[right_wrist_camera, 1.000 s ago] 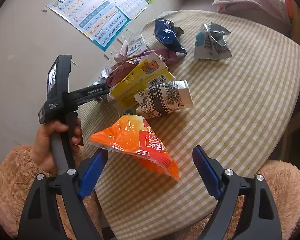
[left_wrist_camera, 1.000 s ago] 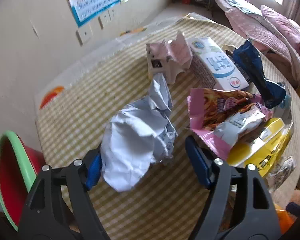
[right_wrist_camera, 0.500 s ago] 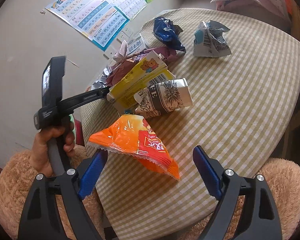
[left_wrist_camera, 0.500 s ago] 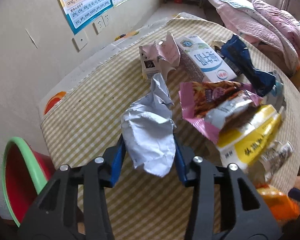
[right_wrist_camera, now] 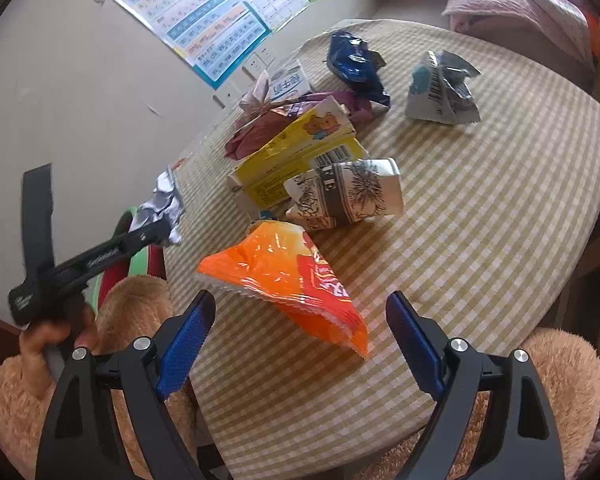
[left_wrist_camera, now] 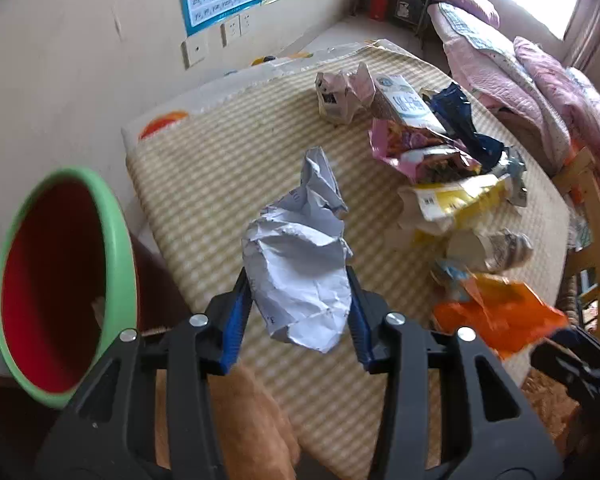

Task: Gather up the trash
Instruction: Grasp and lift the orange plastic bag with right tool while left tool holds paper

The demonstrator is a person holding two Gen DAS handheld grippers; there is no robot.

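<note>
Jaws of the left gripper (left_wrist_camera: pixel 298 312) clamp the crumpled paper (left_wrist_camera: pixel 300 264), long axis pointing away; right gripper (right_wrist_camera: pixel 300 344) jaws apart.

Black gripper (left_wrist_camera: pixel 298 320) frames, blue pads (right_wrist_camera: pixel 184 336), fuzzy tan sleeves (right_wrist_camera: pixel 16 392).

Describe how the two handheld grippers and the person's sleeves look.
Both grippers, left gripper and right gripper, have black plastic frames with triangular cut-outs, silver bolts at the pivots and blue ridged pads lining the jaws. Seen from the right wrist view, the left one has a black pistol-style handle bearing small white lettering. The sleeves are fluffy tan fleece.
</note>
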